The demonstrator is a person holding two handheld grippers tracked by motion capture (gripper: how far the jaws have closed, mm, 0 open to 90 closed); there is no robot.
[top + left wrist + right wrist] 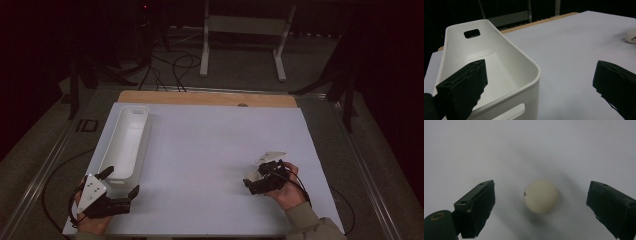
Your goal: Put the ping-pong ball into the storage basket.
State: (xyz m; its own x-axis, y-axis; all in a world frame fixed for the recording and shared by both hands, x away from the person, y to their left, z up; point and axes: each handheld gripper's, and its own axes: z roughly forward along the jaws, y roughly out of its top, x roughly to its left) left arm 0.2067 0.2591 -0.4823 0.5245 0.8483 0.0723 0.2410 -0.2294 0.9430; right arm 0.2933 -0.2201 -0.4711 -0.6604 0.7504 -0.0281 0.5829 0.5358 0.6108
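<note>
A cream ping-pong ball (541,196) with a small dark mark rests on the white sheet (531,147). My right gripper (541,189) is open above it, one jaw on each side, neither touching. In the high view the ball (253,176) peeks out beside that right gripper (254,181) at the front right. A long white bin (125,145) with handle cut-outs lies along the left side and looks empty. My left gripper (121,182) is open at the bin's near end. In the left gripper view one jaw hangs over the bin (496,60), the other over the sheet.
The white sheet (210,150) covers a wooden table whose bare edge (205,98) shows at the back. Beyond it stand a white frame (245,30) and floor cables (170,65). The ball (631,36) shows far right in the left gripper view.
</note>
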